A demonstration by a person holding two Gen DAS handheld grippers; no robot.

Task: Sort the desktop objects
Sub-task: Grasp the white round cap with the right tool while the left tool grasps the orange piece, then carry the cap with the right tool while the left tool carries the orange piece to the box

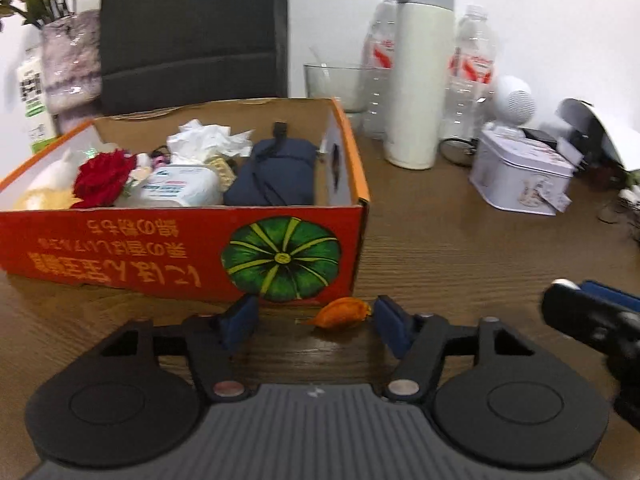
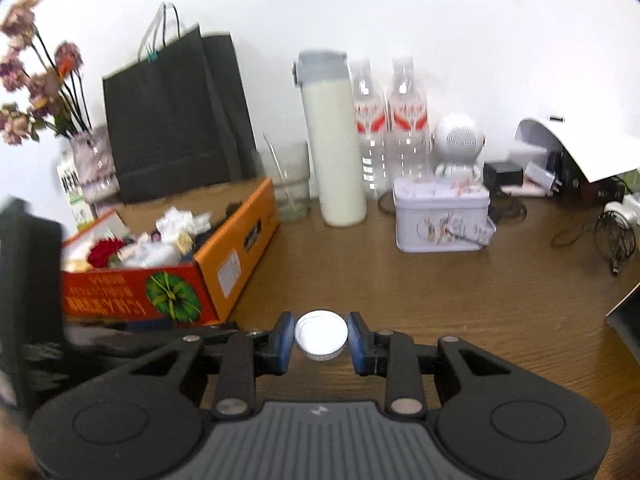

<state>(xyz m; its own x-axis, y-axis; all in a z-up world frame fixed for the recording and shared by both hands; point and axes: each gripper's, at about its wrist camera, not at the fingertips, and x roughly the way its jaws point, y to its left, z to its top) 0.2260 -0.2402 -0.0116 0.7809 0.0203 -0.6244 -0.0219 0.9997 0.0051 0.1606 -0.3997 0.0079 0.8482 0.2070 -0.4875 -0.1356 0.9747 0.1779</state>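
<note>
An orange cardboard box [image 1: 120, 248] with a green pumpkin print stands on the wooden desk, holding a red flower, tissues, a wipes pack and a dark blue pouch; it also shows at the left of the right wrist view [image 2: 224, 256]. My left gripper [image 1: 316, 322] is open, its blue pads on either side of a small orange pepper-like object [image 1: 342, 312] lying on the desk in front of the box. My right gripper [image 2: 321, 338] is shut on a small white round cap [image 2: 321, 334], held above the desk. The right gripper also shows at the right edge of the left wrist view [image 1: 592, 312].
At the back stand a cream thermos [image 1: 420, 76], two clear water bottles [image 2: 408, 120], a glass [image 1: 340, 84], a white tin [image 1: 520, 176], a round white speaker [image 2: 458, 140], a black paper bag [image 2: 176, 120] and a flower vase [image 2: 92, 160]. Cables and chargers lie at the right.
</note>
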